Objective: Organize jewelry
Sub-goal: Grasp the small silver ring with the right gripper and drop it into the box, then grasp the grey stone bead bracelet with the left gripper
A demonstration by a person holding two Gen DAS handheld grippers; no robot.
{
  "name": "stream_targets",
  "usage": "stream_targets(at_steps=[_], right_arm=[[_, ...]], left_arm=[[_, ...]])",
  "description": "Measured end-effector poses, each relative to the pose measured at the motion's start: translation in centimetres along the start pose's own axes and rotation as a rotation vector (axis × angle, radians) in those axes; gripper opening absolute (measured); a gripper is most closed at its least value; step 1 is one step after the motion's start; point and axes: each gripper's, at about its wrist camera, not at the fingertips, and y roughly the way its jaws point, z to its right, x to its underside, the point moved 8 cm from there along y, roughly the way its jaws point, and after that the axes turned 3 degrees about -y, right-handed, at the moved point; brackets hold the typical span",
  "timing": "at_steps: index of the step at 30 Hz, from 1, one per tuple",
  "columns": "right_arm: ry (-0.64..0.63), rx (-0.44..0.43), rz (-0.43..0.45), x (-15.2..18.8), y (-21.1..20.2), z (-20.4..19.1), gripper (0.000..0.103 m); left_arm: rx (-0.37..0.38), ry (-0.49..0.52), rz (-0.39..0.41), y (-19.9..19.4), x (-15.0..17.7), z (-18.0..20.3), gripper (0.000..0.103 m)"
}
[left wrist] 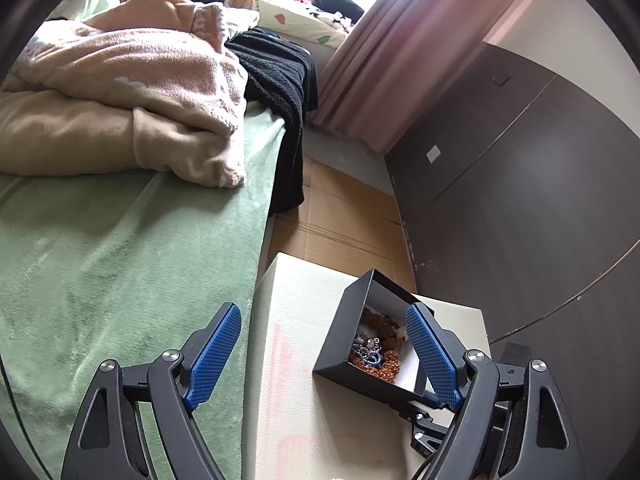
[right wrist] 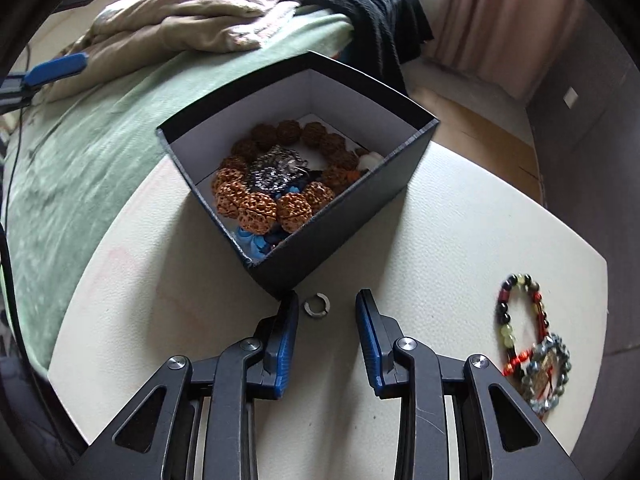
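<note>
We hold our right gripper [right wrist: 327,308] low over the cream padded tabletop [right wrist: 460,232], its blue-padded tongs apart with a small silver ring [right wrist: 316,303] lying flat between the tips, touched by neither. Just beyond the ring stands the open black cardboard box [right wrist: 340,220], holding a bracelet of large carved brown beads [right wrist: 256,204] around a silver chain piece [right wrist: 276,168]. To the right, near the table edge, lie a dark-and-yellow beaded bracelet with red cord [right wrist: 516,312] and a grey beaded bracelet [right wrist: 548,376]. Our left gripper [left wrist: 320,312] hangs wide open beside the box [left wrist: 340,344], clamping nothing, next to the green bed blanket [left wrist: 120,248].
</note>
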Motion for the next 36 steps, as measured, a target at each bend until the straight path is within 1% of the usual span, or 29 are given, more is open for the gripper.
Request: stream_targets(at_steps=[1, 2, 5, 7, 9, 11, 13, 16, 20, 22, 23, 24, 25, 26, 27, 28, 29, 33, 36], right_arm=[[-0.009, -0.022, 0.005, 0.1, 0.0, -0.3, 0.021], [-0.016, -0.036, 0.009, 0.0, 0.0, -0.5, 0.018], [-0.027, -0.042, 0.006, 0.1, 0.0, -0.8, 0.015], [-0.010, -0.056, -0.004, 0.3, -0.1, -0.6, 0.015], [0.016, -0.050, -0.009, 0.9, -0.7, 0.1, 0.015], [0.055, -0.055, 0.014, 0.6, -1.4, 0.8, 0.015], [0.102, -0.074, 0.066, 0.1, -3.0, 1.6, 0.015], [0.170, -0.116, 0.168, -1.2, -5.7, 2.4, 0.015], [0.227, -0.205, 0.337, -3.7, -9.5, 1.8, 0.015], [0.258, -0.226, 0.379, -5.2, -10.0, 1.4, 0.015], [0.292, -0.229, 0.379, -5.7, -9.9, 1.5, 0.019], [0.319, -0.237, 0.360, -6.0, -9.5, 1.4, 0.026], [0.342, -0.241, 0.351, -6.1, -9.2, 1.5, 0.048], [0.363, -0.236, 0.355, -6.1, -9.2, 1.7, 0.067], [0.383, -0.224, 0.378, -5.8, -9.5, 2.1, 0.073], [0.393, -0.214, 0.390, -5.5, -10.0, 2.3, 0.077], [0.404, -0.204, 0.392, -5.1, -10.4, 2.7, 0.077], [0.476, -0.132, 0.394, -2.6, -12.0, 5.4, 0.077], [0.554, -0.092, 0.411, -0.4, -13.3, 7.9, 0.078]], left_arm=[[0.000, 0.001, -0.001, 0.0, 0.0, 0.0, 0.085], [0.001, 0.003, -0.001, -0.1, 0.1, 0.0, 0.085], [0.001, 0.005, -0.002, -0.2, 0.1, 0.1, 0.085], [0.003, 0.012, -0.005, -0.2, 0.3, 0.2, 0.085], [0.004, 0.026, -0.003, -0.2, 0.4, 0.5, 0.085], [0.003, 0.044, 0.005, -0.3, 0.6, 0.8, 0.085], [-0.005, 0.064, 0.009, -0.3, 0.8, 1.1, 0.085], [-0.019, 0.091, 0.005, 0.0, 1.3, 1.5, 0.085], [-0.028, 0.103, -0.013, 0.4, 1.7, 1.9, 0.085], [-0.020, 0.102, -0.024, 0.7, 2.1, 2.2, 0.085], [-0.015, 0.103, -0.028, 0.7, 2.3, 2.3, 0.085], [-0.003, 0.106, -0.030, 0.8, 2.5, 2.5, 0.085], [0.010, 0.114, -0.029, 0.8, 2.7, 2.8, 0.085], [0.007, 0.119, -0.025, 0.8, 2.8, 3.0, 0.085], [-0.006, 0.121, -0.015, 0.8, 2.9, 3.1, 0.085], [-0.021, 0.121, 0.001, 0.7, 3.0, 3.2, 0.085], [-0.026, 0.122, 0.013, 0.7, 3.0, 3.4, 0.085], [-0.020, 0.127, 0.049, 0.4, 3.6, 4.8, 0.085], [-0.013, 0.148, 0.050, 0.5, 4.5, 6.3, 0.085]])
